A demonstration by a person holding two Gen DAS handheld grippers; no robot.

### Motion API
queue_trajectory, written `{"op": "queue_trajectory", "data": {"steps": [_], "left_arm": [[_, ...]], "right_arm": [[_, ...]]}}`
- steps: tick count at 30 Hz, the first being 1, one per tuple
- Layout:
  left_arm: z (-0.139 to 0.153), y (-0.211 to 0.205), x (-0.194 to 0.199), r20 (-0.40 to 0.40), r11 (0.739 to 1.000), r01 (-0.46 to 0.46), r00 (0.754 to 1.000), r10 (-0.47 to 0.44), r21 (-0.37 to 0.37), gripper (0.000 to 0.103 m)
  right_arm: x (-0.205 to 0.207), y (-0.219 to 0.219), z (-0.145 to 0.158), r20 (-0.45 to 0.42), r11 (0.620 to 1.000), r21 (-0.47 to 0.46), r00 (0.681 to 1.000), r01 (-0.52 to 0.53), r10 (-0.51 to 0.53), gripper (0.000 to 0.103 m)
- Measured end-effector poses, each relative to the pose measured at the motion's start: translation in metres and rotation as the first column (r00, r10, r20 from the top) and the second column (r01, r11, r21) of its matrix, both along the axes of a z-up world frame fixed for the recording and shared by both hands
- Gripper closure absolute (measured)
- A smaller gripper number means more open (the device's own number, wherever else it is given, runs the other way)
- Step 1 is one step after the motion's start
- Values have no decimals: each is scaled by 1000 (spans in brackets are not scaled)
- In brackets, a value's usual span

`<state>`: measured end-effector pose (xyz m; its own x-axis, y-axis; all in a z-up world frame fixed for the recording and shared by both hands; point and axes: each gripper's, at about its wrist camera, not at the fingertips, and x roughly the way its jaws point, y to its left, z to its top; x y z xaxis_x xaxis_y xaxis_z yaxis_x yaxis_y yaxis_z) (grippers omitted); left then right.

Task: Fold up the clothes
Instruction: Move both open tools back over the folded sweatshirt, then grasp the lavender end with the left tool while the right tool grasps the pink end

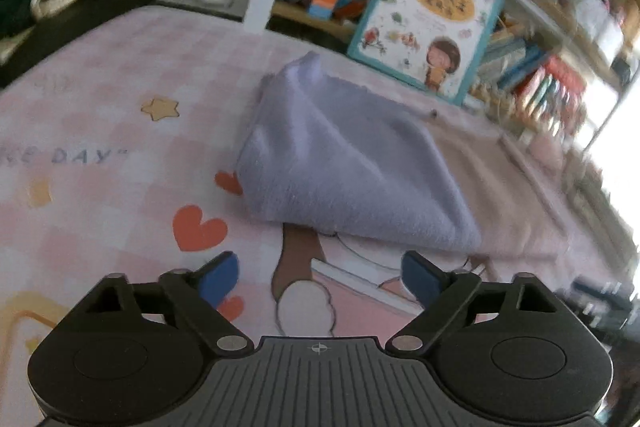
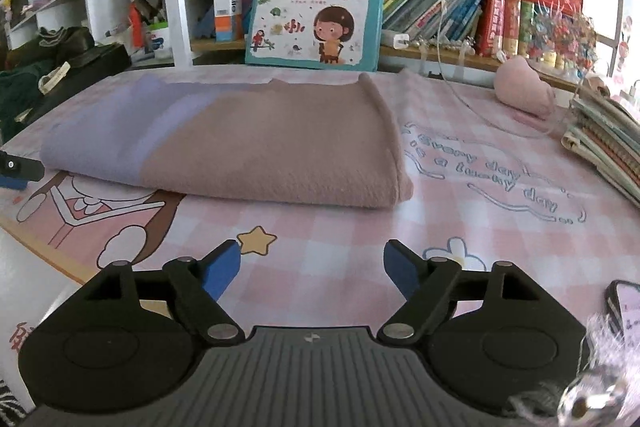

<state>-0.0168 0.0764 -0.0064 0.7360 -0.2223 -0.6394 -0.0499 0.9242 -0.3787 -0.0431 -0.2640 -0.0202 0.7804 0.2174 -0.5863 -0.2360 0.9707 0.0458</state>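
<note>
Pink mat (image 2: 460, 195) reads, perhaps, "lucky day"; left tongs (image 1: 320, 281), right tongs (image 2: 312, 267) spread.

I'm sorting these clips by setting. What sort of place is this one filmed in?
Most likely a child's room or study corner at home. A children's picture book leans against shelves crammed with books, and the folded garment lies on a pink checked cartoon table cover.
</note>
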Motion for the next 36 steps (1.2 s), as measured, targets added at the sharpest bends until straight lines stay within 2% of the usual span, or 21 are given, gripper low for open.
{"op": "queue_trajectory", "data": {"steps": [3,6,8,11,12,15,19,22,23,25,28,29,30,31,34,35,36], "left_arm": [[-3,9,3,2,993,-44,999,45,-105,7],[-6,20,8,-5,971,-86,996,87,-221,7],[-10,30,12,-16,944,-120,993,121,-308,7],[-17,44,19,-37,888,-174,984,175,-427,7],[-18,46,22,-42,874,-188,981,190,-448,7],[-21,50,30,-46,850,-215,974,220,-481,9],[-22,48,36,-33,852,-222,971,235,-474,9],[-22,46,38,-22,860,-226,970,243,-458,9],[-22,45,38,-19,862,-228,969,246,-453,10],[-23,45,39,-16,863,-239,966,259,-446,14],[-27,47,38,-8,858,-251,961,277,-448,30],[-29,49,37,-7,858,-256,959,282,-445,41],[-31,50,36,-6,858,-261,958,288,-442,56],[-33,52,36,-9,858,-267,956,293,-438,63],[-38,59,35,-17,850,-268,956,292,-453,76],[-37,60,35,-8,854,-260,958,287,-452,81],[-33,58,34,19,868,-247,959,282,-430,84]], "right_arm": [[2,-7,-1,-12,999,39,1000,12,-12,23],[7,-16,-1,-27,995,96,999,25,-22,23],[11,-21,1,-30,992,125,999,35,-32,24],[18,-29,4,-28,986,156,998,60,-56,27],[21,-32,5,-28,984,166,998,67,-63,31],[35,-42,9,-32,979,177,995,102,-97,41],[59,-50,13,-32,977,145,988,154,-151,42],[77,-53,10,-47,977,146,988,154,-148,42],[83,-53,9,-57,977,151,988,150,-143,45],[92,-54,4,-85,973,183,988,143,-130,52],[98,-57,1,-112,959,247,987,137,-112,64],[98,-59,1,-117,955,266,988,133,-105,69],[98,-59,1,-120,952,277,988,131,-101,70],[98,-60,1,-123,950,285,987,131,-99,71],[98,-60,0,-122,947,295,988,130,-98,72],[98,-59,0,-121,947,294,988,131,-99,72],[97,-58,0,-120,948,291,988,132,-101,73]]}}
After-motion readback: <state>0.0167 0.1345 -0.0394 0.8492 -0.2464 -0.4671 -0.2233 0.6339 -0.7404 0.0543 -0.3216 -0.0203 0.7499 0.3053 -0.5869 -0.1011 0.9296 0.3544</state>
